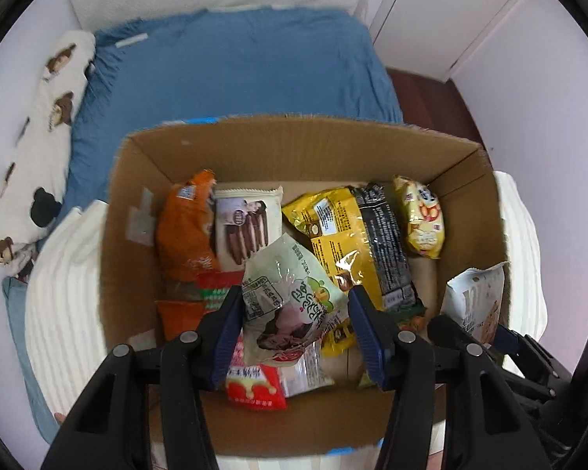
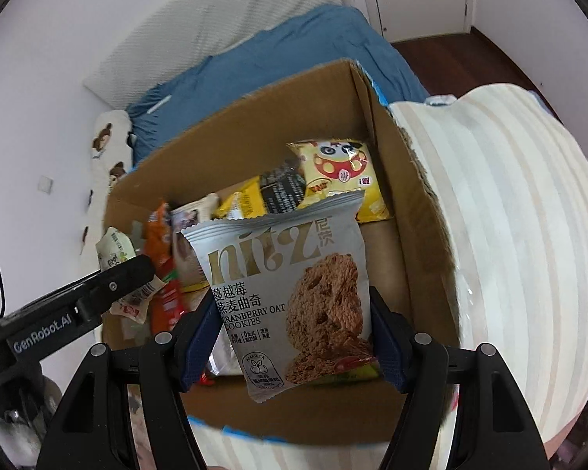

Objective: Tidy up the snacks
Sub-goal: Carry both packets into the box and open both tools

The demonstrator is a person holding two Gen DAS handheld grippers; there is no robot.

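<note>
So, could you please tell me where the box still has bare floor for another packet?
Bare cardboard box floor shows at the right, below the yellow cartoon packet, beside the black-and-yellow bag. Left and centre are crowded with overlapping packets.

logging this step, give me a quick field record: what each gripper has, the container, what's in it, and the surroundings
left gripper: shut on pale green snack packet
right gripper: shut on silver cranberry oat cookie packet
container: open cardboard box
in box: orange packet, yellow bag, small yellow cartoon packet, red packet
surroundings: blue bedding, striped cushion
</note>
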